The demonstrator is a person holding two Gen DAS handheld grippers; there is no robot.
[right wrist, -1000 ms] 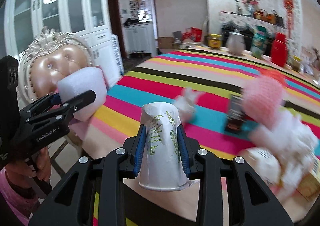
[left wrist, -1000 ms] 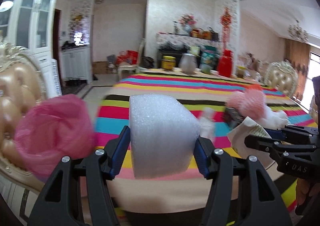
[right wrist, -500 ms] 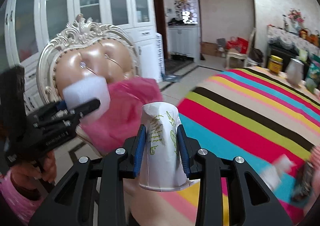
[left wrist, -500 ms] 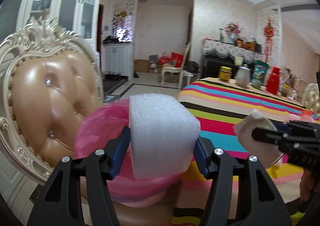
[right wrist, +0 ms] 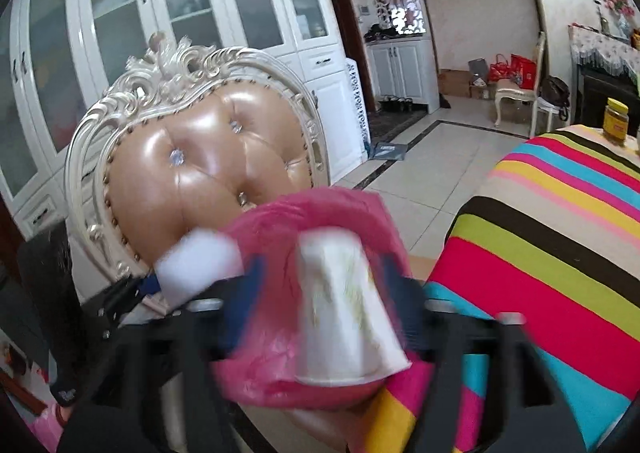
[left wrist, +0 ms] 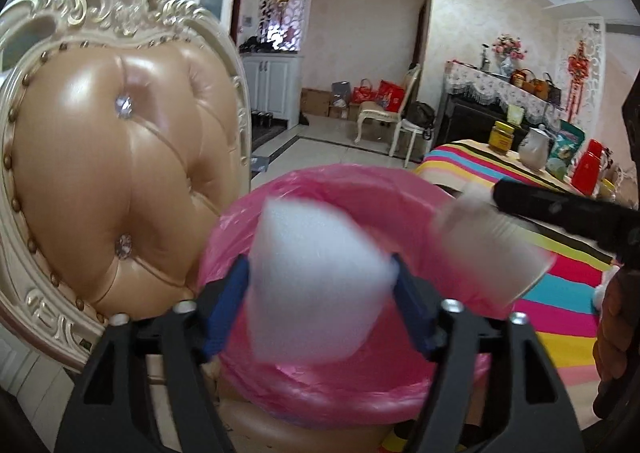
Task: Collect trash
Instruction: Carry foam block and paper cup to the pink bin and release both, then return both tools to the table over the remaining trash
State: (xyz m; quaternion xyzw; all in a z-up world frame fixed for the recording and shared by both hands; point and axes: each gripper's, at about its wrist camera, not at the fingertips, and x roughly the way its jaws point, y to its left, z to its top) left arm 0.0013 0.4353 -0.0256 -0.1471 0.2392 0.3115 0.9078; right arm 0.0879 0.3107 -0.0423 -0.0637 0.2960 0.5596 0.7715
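A white foam block (left wrist: 316,285) hangs blurred and tilted between the fingers of my left gripper (left wrist: 320,301), whose jaws are opening; the blue pads (left wrist: 228,305) no longer press on it. The pink bag-lined bin (left wrist: 360,189) lies right beneath it. An upside-down paper cup (right wrist: 344,309) with green print sits loose and blurred between the spread fingers of my right gripper (right wrist: 324,301), whose jaws are opening too, over the same pink bin (right wrist: 320,205). The cup (left wrist: 488,253) also shows under the right gripper's black finger (left wrist: 560,209). The foam (right wrist: 196,265) shows at the left of the right wrist view.
The bin rests on the seat of an ornate cream chair with a tan padded back (left wrist: 112,173) (right wrist: 200,165). The striped tablecloth's edge (right wrist: 560,233) lies close on the right. A hand (left wrist: 616,333) holds the right gripper. White cabinets and tiled floor lie behind.
Both grippers swung left from the striped table to above the pink bin. Their jaws have spread, and the foam block and paper cup have come loose between them.
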